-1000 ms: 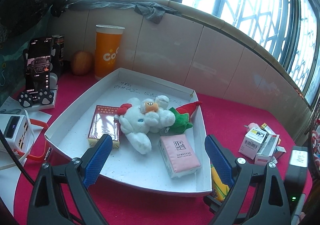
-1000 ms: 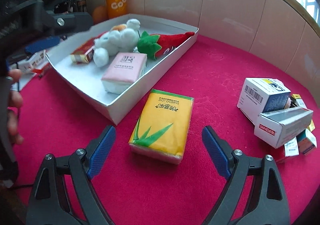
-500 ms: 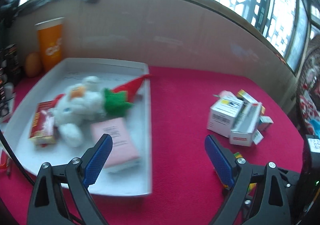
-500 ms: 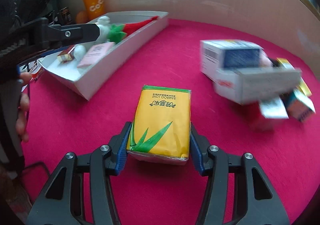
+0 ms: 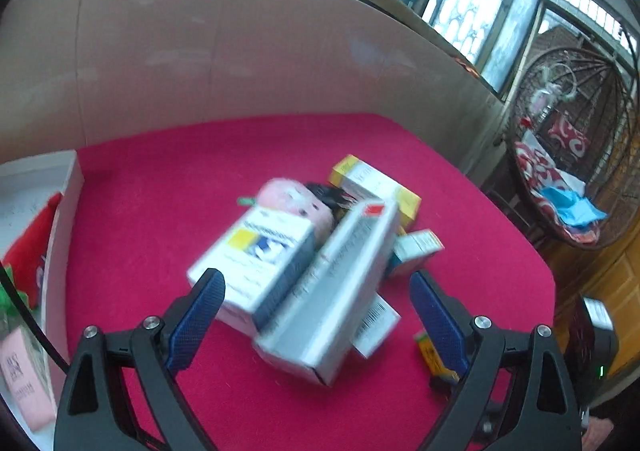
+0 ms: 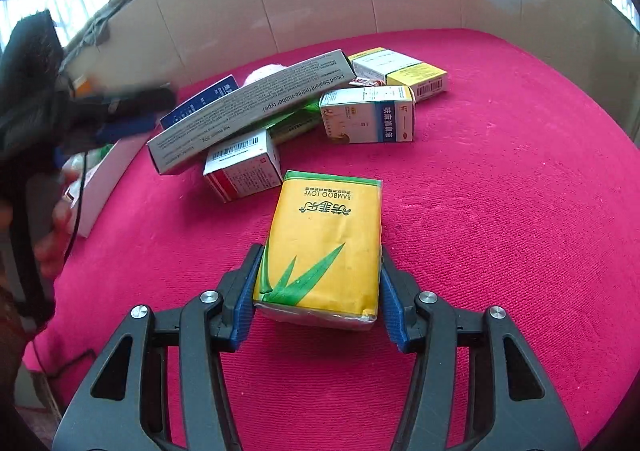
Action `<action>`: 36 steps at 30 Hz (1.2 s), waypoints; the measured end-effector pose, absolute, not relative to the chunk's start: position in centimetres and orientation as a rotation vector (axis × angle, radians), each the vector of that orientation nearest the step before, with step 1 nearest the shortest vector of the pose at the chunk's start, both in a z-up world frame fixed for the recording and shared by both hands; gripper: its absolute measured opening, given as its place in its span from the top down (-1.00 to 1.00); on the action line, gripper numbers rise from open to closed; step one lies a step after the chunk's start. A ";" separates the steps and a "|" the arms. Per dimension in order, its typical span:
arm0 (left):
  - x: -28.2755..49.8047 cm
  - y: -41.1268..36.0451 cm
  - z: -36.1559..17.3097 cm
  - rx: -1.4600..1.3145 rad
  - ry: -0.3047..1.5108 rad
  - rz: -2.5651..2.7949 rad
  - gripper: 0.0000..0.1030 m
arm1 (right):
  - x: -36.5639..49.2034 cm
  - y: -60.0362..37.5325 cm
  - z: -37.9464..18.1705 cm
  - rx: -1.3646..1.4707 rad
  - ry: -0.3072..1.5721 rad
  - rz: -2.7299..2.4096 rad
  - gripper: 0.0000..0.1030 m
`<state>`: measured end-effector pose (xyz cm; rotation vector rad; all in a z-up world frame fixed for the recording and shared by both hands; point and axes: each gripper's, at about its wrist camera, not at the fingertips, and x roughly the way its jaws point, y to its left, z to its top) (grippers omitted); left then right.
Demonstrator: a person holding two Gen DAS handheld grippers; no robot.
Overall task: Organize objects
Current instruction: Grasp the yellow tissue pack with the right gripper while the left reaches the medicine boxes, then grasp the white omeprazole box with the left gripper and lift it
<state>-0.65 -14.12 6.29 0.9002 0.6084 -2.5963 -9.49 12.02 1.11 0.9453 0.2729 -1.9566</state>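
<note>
My right gripper [image 6: 320, 275] is shut on a yellow tissue pack [image 6: 320, 247], with both blue pads pressed against its sides just above the red cloth. Beyond the pack lies a pile of small boxes: a long grey box [image 6: 248, 107] leaning across the others, a white and blue box [image 6: 368, 119] and a yellow and white box [image 6: 400, 71]. My left gripper [image 5: 316, 283] stands wide open over that pile, with the long grey box [image 5: 332, 291] and a white box [image 5: 260, 255] blurred between its fingers but not touched. The white tray [image 5: 60, 219] sits at the far left.
A pink tissue pack [image 5: 20, 383] and a red plush [image 5: 32, 243] lie in the tray. A tiled wall borders the red table at the back. A hanging wicker chair [image 5: 568, 155] stands past the table's right edge. A person's hand [image 6: 52, 243] holds the left gripper.
My right gripper closed on the yellow tissue pack and swung toward the pile of boxes. My left gripper swept right from the tray to over the pile, still open.
</note>
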 end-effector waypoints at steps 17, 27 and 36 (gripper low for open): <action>-4.7 -18.7 1.1 1.229 0.604 -2.495 -0.28 | -9.9 12.6 0.9 0.944 0.182 -1.916 -0.03; -0.4 -16.0 1.9 0.956 0.448 -2.416 -0.02 | -10.1 12.8 0.8 0.953 0.144 -1.909 -0.03; 7.5 -10.8 4.1 0.701 0.254 -2.351 -0.02 | -9.6 12.1 1.2 0.969 0.179 -1.950 -0.02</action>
